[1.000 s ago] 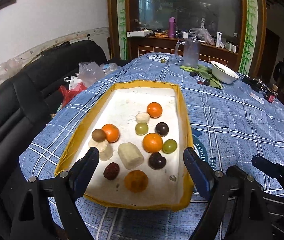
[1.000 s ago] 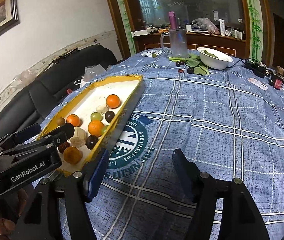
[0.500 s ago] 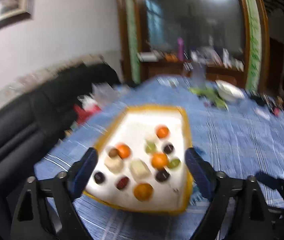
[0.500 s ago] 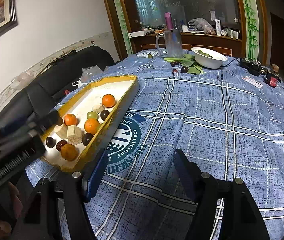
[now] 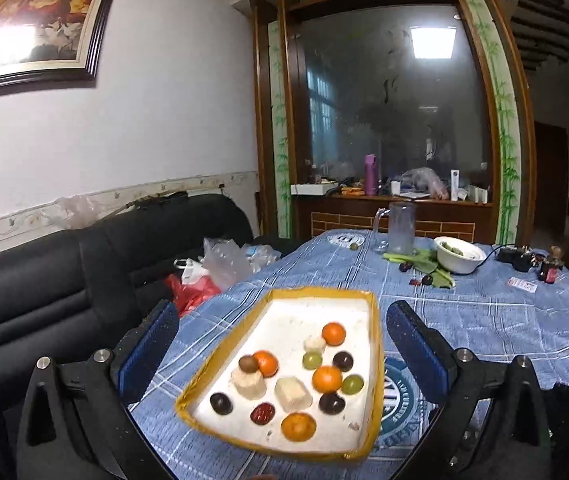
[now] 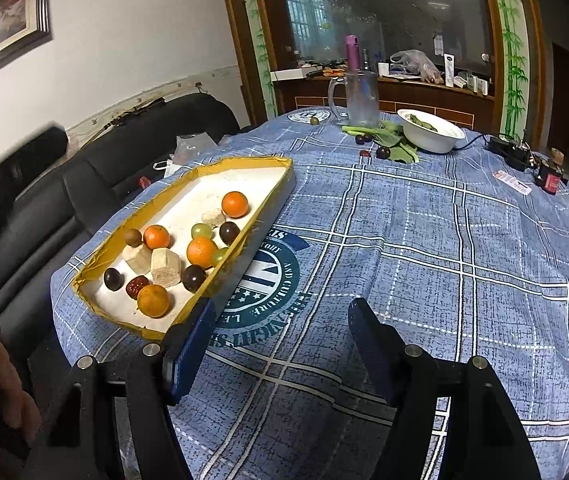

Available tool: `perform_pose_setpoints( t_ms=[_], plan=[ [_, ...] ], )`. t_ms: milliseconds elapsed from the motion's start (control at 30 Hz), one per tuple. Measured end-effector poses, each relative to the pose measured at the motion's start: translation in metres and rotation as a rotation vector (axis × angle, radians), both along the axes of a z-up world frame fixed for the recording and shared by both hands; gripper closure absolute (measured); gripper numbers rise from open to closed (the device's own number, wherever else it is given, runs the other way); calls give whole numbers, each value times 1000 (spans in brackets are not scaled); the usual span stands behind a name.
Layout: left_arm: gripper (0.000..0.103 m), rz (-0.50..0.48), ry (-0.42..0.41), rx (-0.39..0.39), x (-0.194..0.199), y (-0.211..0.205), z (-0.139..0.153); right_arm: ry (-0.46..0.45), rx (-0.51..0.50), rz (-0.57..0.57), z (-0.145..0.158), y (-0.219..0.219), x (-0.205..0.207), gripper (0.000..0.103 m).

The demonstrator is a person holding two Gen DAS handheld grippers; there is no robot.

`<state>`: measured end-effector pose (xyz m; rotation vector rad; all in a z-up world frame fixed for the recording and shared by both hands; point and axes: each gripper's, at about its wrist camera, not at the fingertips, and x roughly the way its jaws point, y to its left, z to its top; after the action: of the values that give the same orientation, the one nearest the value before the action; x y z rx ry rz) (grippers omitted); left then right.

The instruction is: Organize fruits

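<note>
Both the left gripper (image 5: pixel 280 354) and the right gripper (image 6: pixel 282 350) hang above the table with jaws spread wide, holding nothing. The fruits sit crowded in the yellow-rimmed tray (image 6: pixel 244 162), at ten o'clock from the right gripper. Risk, as I judge it: closing on one orange (image 5: pixel 327 379) nudges the touching green grape (image 5: pixel 352 384), sending round fruit rolling.
</note>
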<state>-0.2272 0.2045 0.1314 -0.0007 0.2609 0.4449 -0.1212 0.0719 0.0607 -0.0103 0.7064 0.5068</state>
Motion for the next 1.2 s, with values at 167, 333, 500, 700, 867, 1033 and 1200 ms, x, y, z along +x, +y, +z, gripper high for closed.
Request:
perform_pose_setpoints(
  t_ms=[167, 333, 500, 700, 867, 1033, 1200],
  plan=[
    [0, -37, 28, 2, 3, -6, -5, 4, -6, 4, -2, 3, 0, 29],
    [0, -40, 68, -61, 9, 2, -12, 10, -13, 4, -5, 5, 0, 28],
    [0, -43, 155, -142, 21, 12, -25, 13, -23, 5, -8, 8, 2, 27],
    [0, -43, 213, -178, 30, 18, -36, 10, -56, 18, -10, 17, 4, 25],
    [0, -37, 242, -196, 34, 22, -42, -7, -101, 38, -7, 29, 8, 23],
    [0, -31, 268, -219, 38, 31, -47, -19, -146, 49, -7, 41, 15, 22],
    [0, -22, 292, -235, 42, 37, -53, -20, -175, 61, -9, 52, 22, 22]
  ],
)
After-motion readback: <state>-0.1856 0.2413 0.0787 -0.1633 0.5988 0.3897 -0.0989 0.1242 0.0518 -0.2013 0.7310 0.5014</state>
